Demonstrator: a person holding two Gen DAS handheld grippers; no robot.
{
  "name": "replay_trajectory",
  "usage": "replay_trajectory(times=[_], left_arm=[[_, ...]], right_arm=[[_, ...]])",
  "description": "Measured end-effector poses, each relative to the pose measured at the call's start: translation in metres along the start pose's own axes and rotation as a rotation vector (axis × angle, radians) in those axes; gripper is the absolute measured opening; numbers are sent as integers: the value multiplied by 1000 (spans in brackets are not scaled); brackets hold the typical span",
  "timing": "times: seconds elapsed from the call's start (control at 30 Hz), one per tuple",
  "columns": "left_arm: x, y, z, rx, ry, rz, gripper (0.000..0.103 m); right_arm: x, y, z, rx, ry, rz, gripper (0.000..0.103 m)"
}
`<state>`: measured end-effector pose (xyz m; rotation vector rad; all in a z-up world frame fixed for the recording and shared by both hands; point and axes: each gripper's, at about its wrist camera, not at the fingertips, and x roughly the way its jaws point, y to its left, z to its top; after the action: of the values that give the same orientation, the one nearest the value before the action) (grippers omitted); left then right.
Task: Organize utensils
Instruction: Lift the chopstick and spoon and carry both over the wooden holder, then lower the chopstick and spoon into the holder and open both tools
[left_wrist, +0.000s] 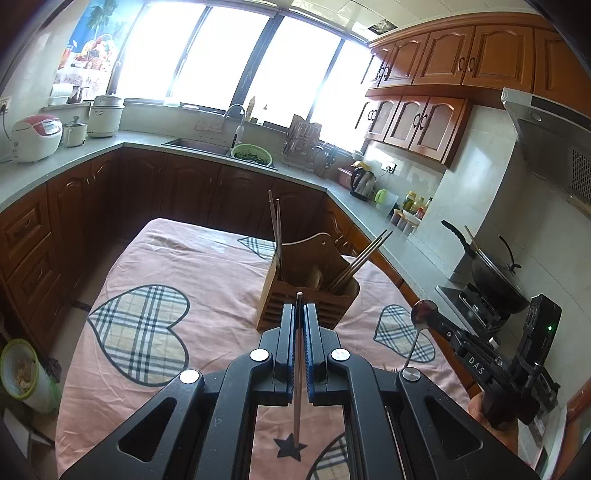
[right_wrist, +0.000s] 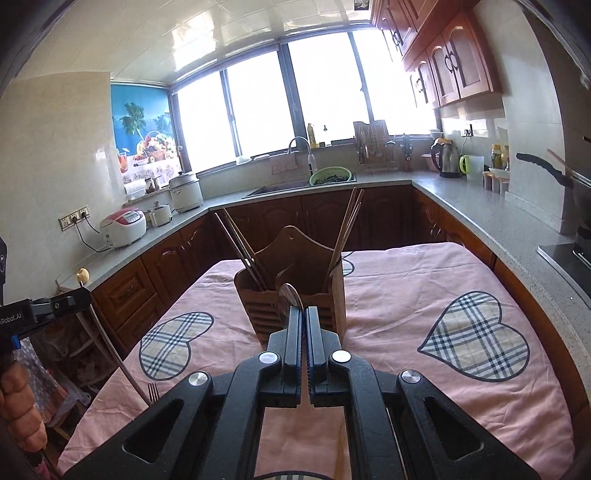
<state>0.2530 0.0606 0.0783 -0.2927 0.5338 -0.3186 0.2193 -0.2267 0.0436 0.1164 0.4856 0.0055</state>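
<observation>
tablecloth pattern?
Pink tablecloth with plaid hearts; clearest in the right wrist view.

The left gripper (left_wrist: 299, 314) clamps a slim metal fork handle (left_wrist: 297, 369) above the pink heart-patterned tablecloth (left_wrist: 207, 266). A brown wooden utensil holder (left_wrist: 306, 291) with chopsticks (left_wrist: 360, 260) stands near the table's far edge. The right gripper (left_wrist: 430, 317) pinches a shiny metal spoon (left_wrist: 419, 314).

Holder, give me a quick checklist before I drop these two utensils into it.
1. Left gripper shut on fork: ok.
2. Right gripper shut on spoon: ok.
3. Holder upright on the table: ok.
4. Grippers apart from each other: ok.
5. Free room in the holder beside the chopsticks: cannot tell.
</observation>
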Motion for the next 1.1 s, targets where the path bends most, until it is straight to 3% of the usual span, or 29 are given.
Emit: replay_trajectory(times=[0.67,0.93,1.1], left_arm=[[75,0,99,41,-210,-17,3],[135,-4,106,74,-249,4,3],[181,-1,97,84,-200,31,3]], right_arm=[[56,-8,94,-60,-262,-132,2],[93,-4,109,-128,-314,-189,2],[119,-1,100,-176,-301,-207,2]])
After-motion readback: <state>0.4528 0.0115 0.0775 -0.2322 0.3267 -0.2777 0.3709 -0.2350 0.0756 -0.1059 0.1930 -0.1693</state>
